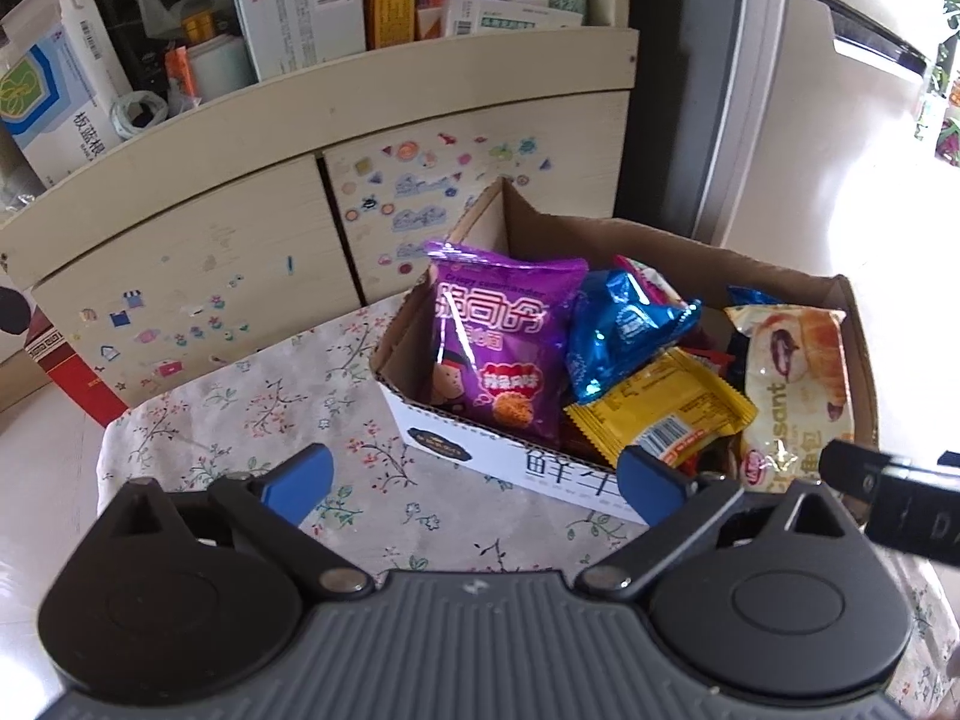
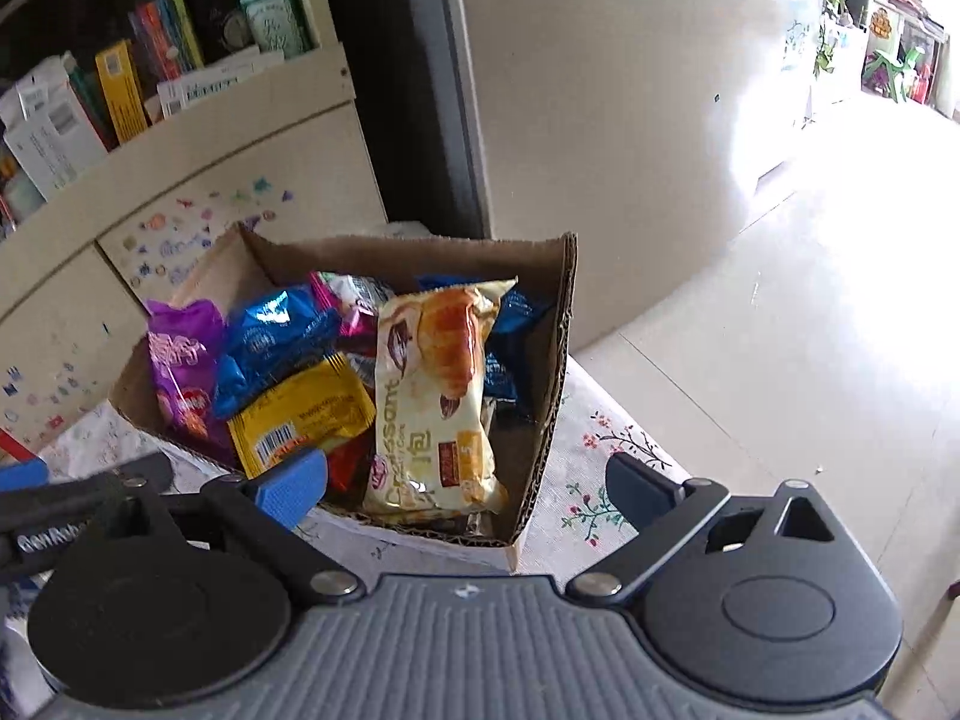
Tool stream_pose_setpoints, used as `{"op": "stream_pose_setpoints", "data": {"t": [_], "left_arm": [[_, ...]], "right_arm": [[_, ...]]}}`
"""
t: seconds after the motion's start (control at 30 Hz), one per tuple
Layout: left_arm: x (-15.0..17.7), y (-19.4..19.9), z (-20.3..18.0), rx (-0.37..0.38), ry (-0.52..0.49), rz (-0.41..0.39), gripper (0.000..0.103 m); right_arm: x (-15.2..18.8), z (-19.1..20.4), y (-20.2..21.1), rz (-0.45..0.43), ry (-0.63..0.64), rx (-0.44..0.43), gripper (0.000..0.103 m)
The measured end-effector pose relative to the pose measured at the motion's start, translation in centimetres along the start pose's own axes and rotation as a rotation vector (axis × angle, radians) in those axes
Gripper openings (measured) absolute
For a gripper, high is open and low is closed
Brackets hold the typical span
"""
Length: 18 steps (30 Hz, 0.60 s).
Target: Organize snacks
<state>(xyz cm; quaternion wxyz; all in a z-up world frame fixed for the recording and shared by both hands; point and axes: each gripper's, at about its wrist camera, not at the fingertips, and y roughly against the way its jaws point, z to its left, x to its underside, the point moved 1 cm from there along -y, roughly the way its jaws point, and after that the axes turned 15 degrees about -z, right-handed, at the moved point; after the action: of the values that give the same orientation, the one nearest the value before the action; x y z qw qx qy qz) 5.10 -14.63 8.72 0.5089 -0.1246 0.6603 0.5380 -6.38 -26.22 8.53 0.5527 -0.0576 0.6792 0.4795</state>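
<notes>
As snacks are lying heaped in the cardboard box (image 2: 549, 360), the left gripper (image 1: 474, 480) and right gripper (image 2: 468, 486) are hovering released and empty, seemingly between placements; the next move is likely calling for another packet.

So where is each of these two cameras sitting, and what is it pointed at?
Left wrist view: sits on the left gripper, looking down along its open blue fingers at the cardboard box of snacks on a flowered cloth; the right gripper's tip shows at the edge.
Right wrist view: sits on the right gripper, open, facing the box's right corner.
Both share the box, purple bag, yellow packet and croissant pack.
</notes>
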Motion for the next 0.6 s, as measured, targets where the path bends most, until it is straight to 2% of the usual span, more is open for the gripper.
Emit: {"op": "stream_pose_setpoints", "data": {"t": [0.6], "left_arm": [[-0.3, -1.0, -1.0, -0.049, -0.094, 0.013, 0.102]], "right_arm": [[0.5, 1.5, -1.4, 0.037, 0.043, 0.034, 0.103]]}}
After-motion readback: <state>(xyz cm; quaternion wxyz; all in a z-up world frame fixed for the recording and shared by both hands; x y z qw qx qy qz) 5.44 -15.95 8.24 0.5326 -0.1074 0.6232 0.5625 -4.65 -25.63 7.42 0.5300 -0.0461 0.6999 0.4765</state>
